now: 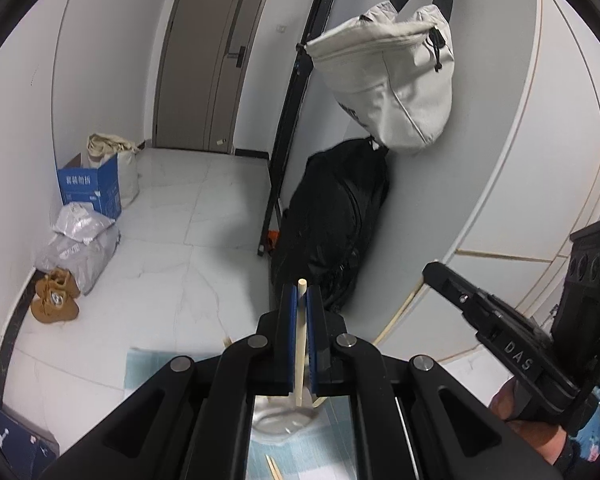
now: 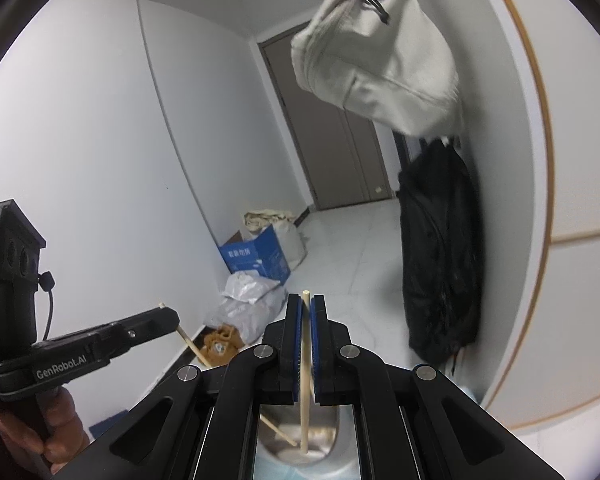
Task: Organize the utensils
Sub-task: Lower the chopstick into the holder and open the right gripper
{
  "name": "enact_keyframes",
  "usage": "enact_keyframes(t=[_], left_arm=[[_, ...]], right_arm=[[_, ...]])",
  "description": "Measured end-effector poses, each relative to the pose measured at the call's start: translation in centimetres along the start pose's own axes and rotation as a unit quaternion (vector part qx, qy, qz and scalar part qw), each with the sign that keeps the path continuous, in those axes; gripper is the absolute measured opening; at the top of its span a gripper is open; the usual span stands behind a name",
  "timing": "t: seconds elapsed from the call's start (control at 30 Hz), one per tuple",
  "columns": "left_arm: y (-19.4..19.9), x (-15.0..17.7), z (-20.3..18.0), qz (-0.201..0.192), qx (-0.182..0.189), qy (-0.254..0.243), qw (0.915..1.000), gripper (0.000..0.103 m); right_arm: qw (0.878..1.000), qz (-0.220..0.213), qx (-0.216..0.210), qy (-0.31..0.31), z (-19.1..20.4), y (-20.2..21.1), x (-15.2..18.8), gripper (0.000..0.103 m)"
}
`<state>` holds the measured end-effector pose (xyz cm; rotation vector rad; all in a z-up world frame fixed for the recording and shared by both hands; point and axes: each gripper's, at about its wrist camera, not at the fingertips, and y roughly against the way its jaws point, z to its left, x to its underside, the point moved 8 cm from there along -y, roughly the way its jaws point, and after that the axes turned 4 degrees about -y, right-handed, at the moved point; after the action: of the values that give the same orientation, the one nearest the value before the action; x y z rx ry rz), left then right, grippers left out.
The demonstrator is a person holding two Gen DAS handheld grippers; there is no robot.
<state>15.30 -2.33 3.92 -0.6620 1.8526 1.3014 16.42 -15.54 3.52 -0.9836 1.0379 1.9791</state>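
Note:
My left gripper (image 1: 299, 300) is shut on a pale wooden chopstick (image 1: 300, 344) that stands upright between the blue pads; its lower end reaches a white cup (image 1: 278, 416) below. My right gripper (image 2: 306, 312) is shut on another wooden chopstick (image 2: 305, 380), upright, with its lower end inside a metal cup (image 2: 324, 436). A second chopstick (image 2: 278, 432) leans in that cup. Each gripper shows in the other's view, the right one (image 1: 432, 270) holding its stick (image 1: 400, 312), the left one (image 2: 172, 316) holding its stick (image 2: 188, 340).
A blue-green mat (image 1: 148, 372) lies under the cups, with loose chopsticks (image 1: 273, 468) on it. Ahead are a tiled floor, a hanging grey bag (image 1: 388, 80), a black bag (image 1: 332, 224), a blue box (image 1: 92, 188), grey parcels (image 1: 80, 244) and brown shoes (image 1: 54, 300).

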Motion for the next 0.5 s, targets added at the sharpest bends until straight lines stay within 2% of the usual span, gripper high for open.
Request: enact_keyframes(t=[0.23,0.5], left_arm=[[-1.2,-1.6,2.1,-0.012,-0.007,0.012,0.9998,0.001],[-3.5,-0.7,4.4,-0.011,-0.017,0.042,0.9989,0.001]], right_arm=[[1.0,-0.015,-0.002,0.026,0.9,-1.5,-3.2,0.003],[0.998,-0.004,0.002,0.055,1.7,-4.2,-2.8,0.003]])
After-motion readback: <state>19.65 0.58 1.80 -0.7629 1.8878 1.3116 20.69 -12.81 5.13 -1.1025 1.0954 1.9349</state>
